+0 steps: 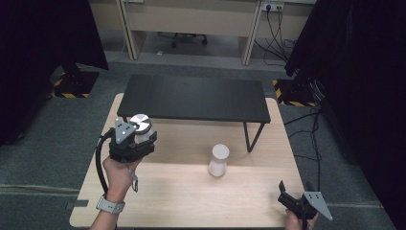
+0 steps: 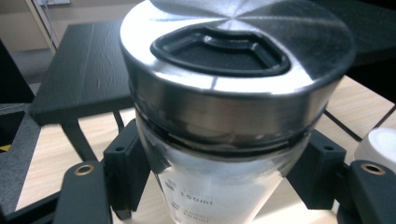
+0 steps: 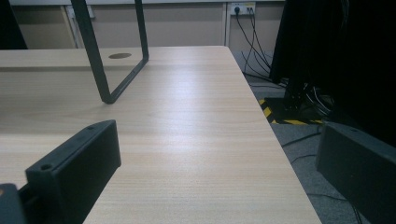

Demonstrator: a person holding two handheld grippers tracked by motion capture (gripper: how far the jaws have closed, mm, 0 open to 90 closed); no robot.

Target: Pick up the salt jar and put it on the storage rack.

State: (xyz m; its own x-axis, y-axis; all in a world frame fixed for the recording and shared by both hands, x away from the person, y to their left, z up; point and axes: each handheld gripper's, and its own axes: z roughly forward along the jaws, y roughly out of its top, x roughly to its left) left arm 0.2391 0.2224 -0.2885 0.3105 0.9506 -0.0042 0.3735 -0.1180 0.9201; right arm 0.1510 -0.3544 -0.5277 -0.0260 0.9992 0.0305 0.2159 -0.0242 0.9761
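The counter (image 1: 191, 191) is a pale wood top, mostly bare, with a low black shelf (image 1: 191, 98) standing on thin metal legs across its far half. Grey carpet lies around it, black curtains hang at both sides, and beyond are pale desk panels, a chair base and a wall socket with cables trailing down.

A glass jar (image 1: 141, 128) with a brushed steel lid is in the grip of the left tool (image 1: 137, 139), at the left of the counter just in front of the shelf's near edge. In the left gripper view the jar (image 2: 224, 140) sits between the two black jaws, which press its clear, measure-marked body just under the lid, so the tool is closed on it as far as the jar's width allows. From the high view the jar looks lifted clear of the wood, though its base is hidden by the tool and the hand (image 1: 117, 172).

A second, white-topped container (image 1: 219, 160) stands alone near the middle of the counter, untouched; its top peeps in at the right edge of the left gripper view (image 2: 380, 147).

The right tool (image 1: 292, 199) rests at the near right corner, its jaws standing wide apart with nothing between them, only bare wood ahead.

As I judge it, the pick-up is done and the carrying is under way; setting the jar down, perhaps on the shelf, is left, and the white-topped container has not yet been dealt with.
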